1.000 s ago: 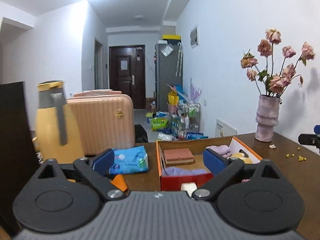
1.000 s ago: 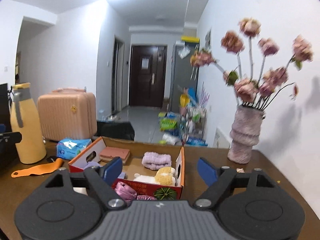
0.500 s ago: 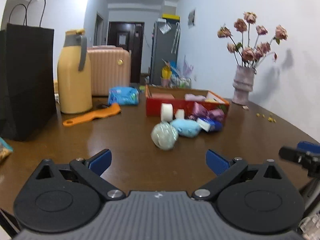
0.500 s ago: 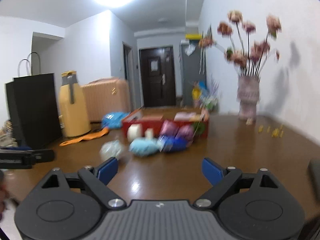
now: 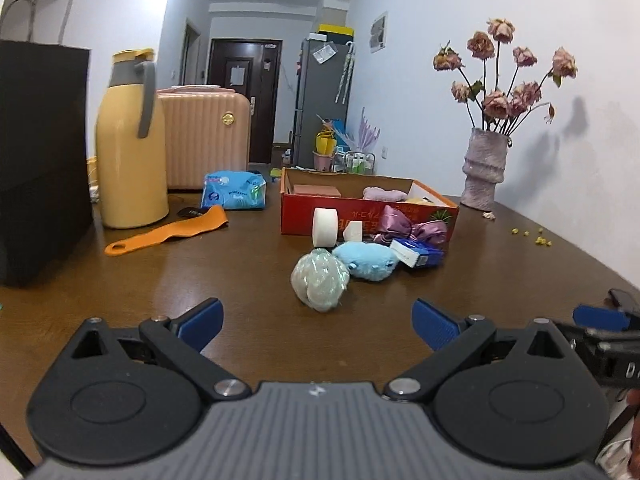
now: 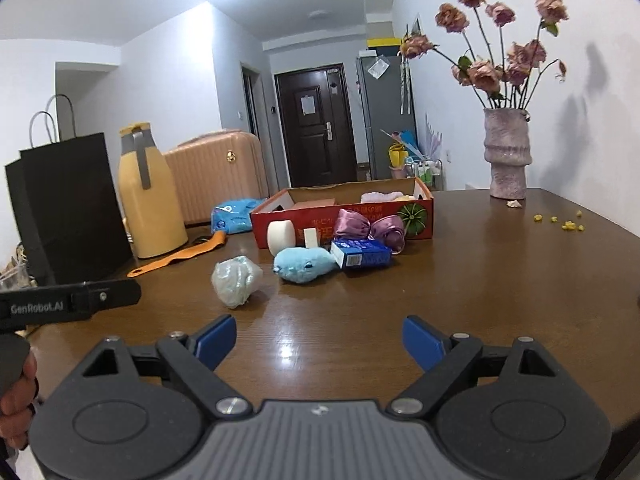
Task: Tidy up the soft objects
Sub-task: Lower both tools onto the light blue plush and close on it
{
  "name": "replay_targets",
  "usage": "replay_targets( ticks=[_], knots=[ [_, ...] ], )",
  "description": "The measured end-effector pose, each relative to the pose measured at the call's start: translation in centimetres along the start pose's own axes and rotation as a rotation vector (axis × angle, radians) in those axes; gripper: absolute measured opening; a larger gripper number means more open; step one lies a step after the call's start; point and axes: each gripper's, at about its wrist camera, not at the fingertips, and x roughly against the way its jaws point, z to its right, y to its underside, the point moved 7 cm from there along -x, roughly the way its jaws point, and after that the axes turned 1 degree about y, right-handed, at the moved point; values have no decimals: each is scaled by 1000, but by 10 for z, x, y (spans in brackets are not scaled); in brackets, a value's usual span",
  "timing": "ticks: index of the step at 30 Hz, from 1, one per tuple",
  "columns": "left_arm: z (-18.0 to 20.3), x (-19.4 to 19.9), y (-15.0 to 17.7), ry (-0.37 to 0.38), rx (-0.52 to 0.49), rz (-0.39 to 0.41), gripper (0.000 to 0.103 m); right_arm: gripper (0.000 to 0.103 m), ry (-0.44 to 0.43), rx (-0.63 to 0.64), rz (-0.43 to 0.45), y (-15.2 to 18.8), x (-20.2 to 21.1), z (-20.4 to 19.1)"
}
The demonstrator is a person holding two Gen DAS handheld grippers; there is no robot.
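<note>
Both grippers have pulled back from the box, so the whole pile of soft things now shows in the middle of each view. At the bottom of the left view, the left gripper (image 5: 316, 322) has its jaws wide open and holds nothing. At the bottom of the right view, the right gripper (image 6: 319, 340) is open and holds nothing too.

Just past them, on the brown table (image 5: 160, 288), the crinkly pale bundle (image 5: 319, 280) is the closest soft thing. Right behind it, touching or almost touching, lies the blue plush toy (image 5: 366, 260). Beside the toy is a small blue and white packet (image 5: 416, 254). A white roll (image 5: 325, 227) and a small white block (image 5: 353, 231) stand behind, close against the box front, with the purple bow (image 5: 408, 228) to their right.

It looks like a new pick is about to start. The next move probably calls for one gripper to reach forward, come down around the pale bundle, close softly and carry it to the box.

Farther back, in the middle of the frame, the red cardboard box (image 5: 304, 216) holds a pinkish brown flat block (image 5: 316, 190), a folded pink cloth (image 5: 384, 194) and something yellow that is mostly hidden. At the upper right stands a vase of dried flowers (image 5: 484, 168).
</note>
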Motion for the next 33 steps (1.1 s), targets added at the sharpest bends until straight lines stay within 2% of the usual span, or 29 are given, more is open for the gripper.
replay_targets(
  ticks=[5, 9, 11, 15, 18, 20, 22, 23, 24, 27, 30, 33],
  knots=[
    [-7, -66, -6, -3, -50, -47, 100, 87, -43, 1, -38, -28, -68, 0],
    [-13, -122, -5, 30, -49, -124, 85, 84, -88, -103, -91, -42, -135, 3],
    [-19, -149, -4, 15, -69, -150, 77, 82, -91, -170, -132, -43, -166, 3],
    [-38, -183, -8, -23, -29, -171, 78, 82, -63, -199, -170, -35, -216, -9],
    [-50, -188, -11, -46, 0, -164, 79, 81, -30, -235, -191, -29, -237, -20],
    [-57, -186, -11, -47, 27, -166, 80, 81, 8, -259, -178, -29, -245, -22],
    [-62, -180, -8, -46, 50, -172, 81, 78, 57, -228, -172, -30, -252, -27],
    [-63, -177, -8, -48, 57, -174, 82, 67, 69, -216, -174, -30, -255, -30],
    [-64, -173, -7, -50, 63, -174, 82, 59, 64, -208, -177, -30, -258, -31],
    [-67, -161, -4, -58, 78, -174, 83, 52, 55, -199, -187, -29, -254, -32],
    [-65, -144, 3, -63, 89, -179, 83, 51, 23, -206, -206, -24, -232, -28],
    [-55, -121, 13, -39, 98, -191, 84, 51, -46, -179, -211, -5, -188, -26]
  ],
)
